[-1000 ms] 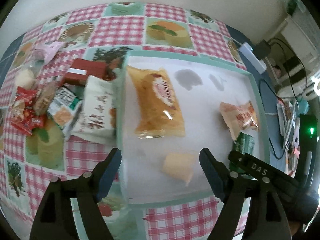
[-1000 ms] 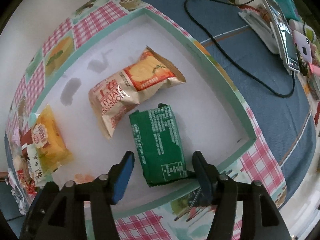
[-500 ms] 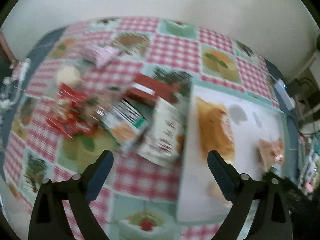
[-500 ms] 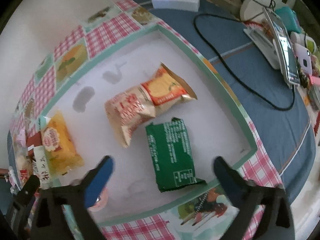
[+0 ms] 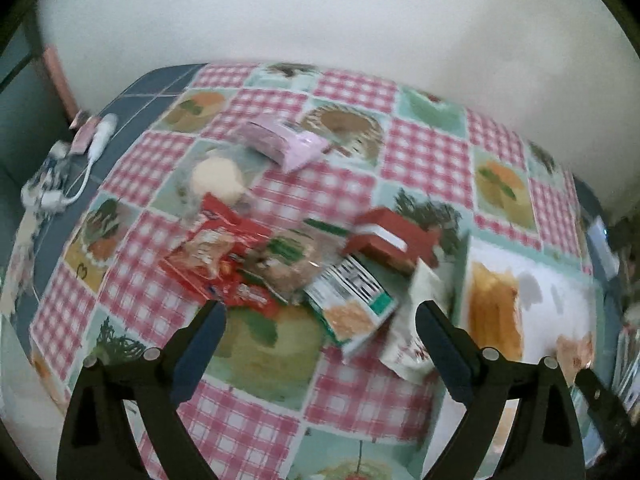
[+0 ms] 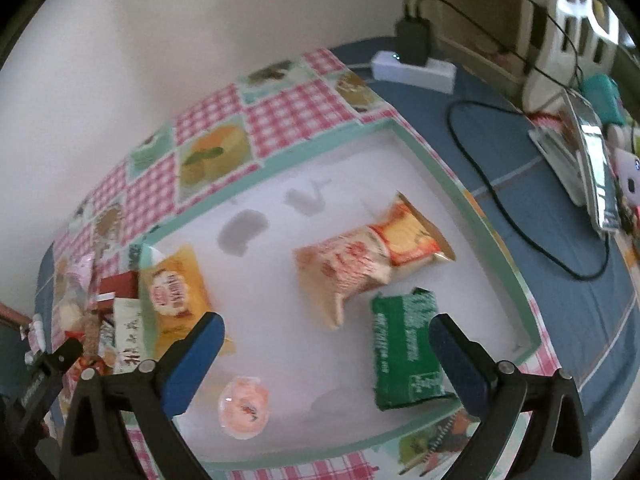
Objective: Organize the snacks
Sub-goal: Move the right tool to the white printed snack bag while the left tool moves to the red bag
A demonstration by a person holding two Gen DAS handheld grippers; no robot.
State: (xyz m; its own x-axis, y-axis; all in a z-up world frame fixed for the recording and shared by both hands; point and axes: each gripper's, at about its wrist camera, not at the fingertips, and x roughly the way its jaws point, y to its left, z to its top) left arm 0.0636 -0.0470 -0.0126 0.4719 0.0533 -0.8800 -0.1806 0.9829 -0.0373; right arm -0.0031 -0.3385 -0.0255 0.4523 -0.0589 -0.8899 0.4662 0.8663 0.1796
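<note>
My left gripper (image 5: 320, 332) is open and empty above the checked tablecloth, facing a loose pile of snacks: red packets (image 5: 212, 256), a brown bun pack (image 5: 292, 268), a green and white pack (image 5: 352, 304), a red box (image 5: 388, 240), a pink pack (image 5: 280, 144) and a pale round bun (image 5: 218, 178). My right gripper (image 6: 326, 352) is open and empty above the white tray (image 6: 424, 148). The tray holds a green pack (image 6: 404, 348), an orange and red pack (image 6: 368, 260), a yellow pack (image 6: 176, 292) and a small pink jelly cup (image 6: 243, 406).
A black cable (image 6: 500, 200), a white power strip with a black plug (image 6: 412, 64) and a stand with a phone (image 6: 588, 168) lie on the blue cloth right of the tray. A white cable (image 5: 80, 160) lies at the table's left edge. A wall runs behind the table.
My left gripper has swung left from the tray to the snack pile. My right gripper has opened wide, let go of the green pack and pulled back and up.
</note>
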